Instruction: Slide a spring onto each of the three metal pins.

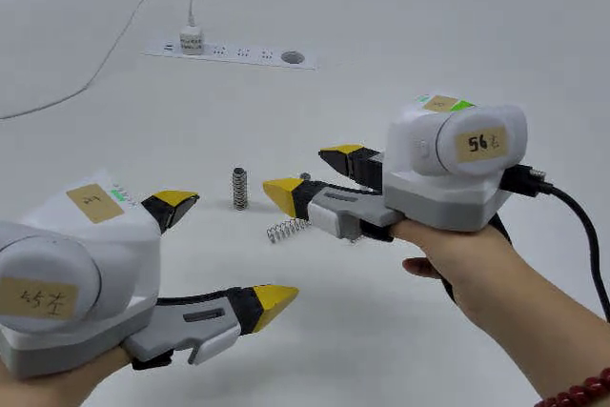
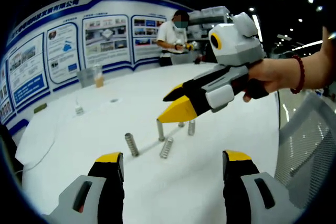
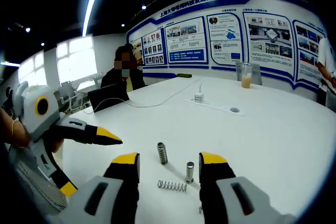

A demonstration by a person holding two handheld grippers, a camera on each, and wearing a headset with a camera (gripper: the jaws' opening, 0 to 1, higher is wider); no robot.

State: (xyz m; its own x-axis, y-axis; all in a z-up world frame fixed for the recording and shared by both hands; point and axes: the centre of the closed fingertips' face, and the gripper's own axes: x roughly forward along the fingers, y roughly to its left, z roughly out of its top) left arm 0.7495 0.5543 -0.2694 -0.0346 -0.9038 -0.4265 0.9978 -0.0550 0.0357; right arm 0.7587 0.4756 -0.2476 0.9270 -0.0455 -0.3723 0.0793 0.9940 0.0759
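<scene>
The left claw (image 1: 225,253) was held low and near, its jaws spread wide apart. The right claw (image 1: 303,171) was held farther forward in the right hand (image 1: 457,254), pointed leftward, its jaws parted less widely.

Tape label (image 1: 479,144) on R gripper (image 1: 300,169) reads "56"; other txt illegible.

A spring-sleeved pin (image 1: 239,188) stood upright, far from the counter (image 1: 400,35) edges. A bare pin (image 3: 189,172) stood beside it, and a loose spring (image 1: 286,230) lay flat nearby.
</scene>
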